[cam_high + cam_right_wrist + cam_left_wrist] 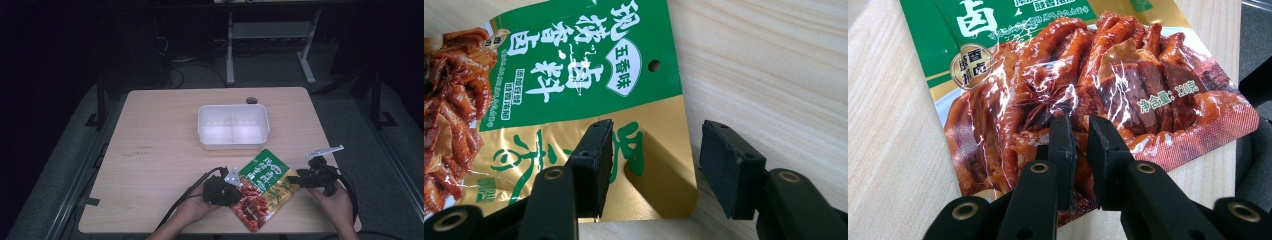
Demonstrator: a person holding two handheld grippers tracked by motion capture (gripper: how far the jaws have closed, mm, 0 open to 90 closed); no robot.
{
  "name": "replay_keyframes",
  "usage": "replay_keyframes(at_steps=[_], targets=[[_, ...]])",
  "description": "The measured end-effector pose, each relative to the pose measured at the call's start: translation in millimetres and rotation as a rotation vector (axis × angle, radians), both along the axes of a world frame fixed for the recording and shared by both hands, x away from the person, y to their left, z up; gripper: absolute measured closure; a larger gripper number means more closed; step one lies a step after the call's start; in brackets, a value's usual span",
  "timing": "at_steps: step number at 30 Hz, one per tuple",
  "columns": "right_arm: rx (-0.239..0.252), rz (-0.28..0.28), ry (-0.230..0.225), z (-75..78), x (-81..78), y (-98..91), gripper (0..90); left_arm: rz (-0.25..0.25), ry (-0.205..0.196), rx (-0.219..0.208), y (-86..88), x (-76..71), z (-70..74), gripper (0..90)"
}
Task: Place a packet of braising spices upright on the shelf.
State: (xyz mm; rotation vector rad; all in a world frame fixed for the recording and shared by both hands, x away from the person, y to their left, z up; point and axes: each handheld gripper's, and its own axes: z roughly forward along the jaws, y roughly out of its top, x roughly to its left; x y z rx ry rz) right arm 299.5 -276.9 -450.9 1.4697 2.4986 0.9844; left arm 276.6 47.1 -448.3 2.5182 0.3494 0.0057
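While a food pouch (262,187) lies flat near the near edge of the light wooden table (160,150), slightly right of the middle, a person's two hands bring a gripper to each side of it. The pouch is green and gold at its far right end and carries a red picture of braised meat toward its near left end, with white and green printed characters. From the high view, the left gripper (235,190) sits at the pouch's left edge, held by the left hand (192,210), with a black cable trailing off toward the near left. In the left gripper view, its two black jaws stand over the meat picture with only a narrow slit between them; whether they pinch the film cannot be told. The right gripper (295,179), held by the right hand (332,202), meets the pouch's right gold corner. In the right gripper view its jaws are spread wide apart, one lying over the gold part of the pouch (574,75) and the other over bare wood beside the pouch's edge, so the corner sits between them ungrasped. Farther back, near the middle of the table, stands a white plastic container (233,142) with two compartments, well apart from the pouch.
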Motion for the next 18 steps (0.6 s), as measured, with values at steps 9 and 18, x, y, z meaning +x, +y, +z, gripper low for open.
replay_keyframes(at_steps=[9, 18], targets=[[0.020, 0.018, -0.011, 4.1, -2.2, 2.1, 51.6, -0.003, -0.007, 0.004, -1.5, -1.0, -0.3, 80.4], [0.139, 0.072, -0.021, 13.4, -6.5, -0.5, 55.8, -0.009, -0.010, 0.001, -2.8, -1.8, -0.7, 79.0]])
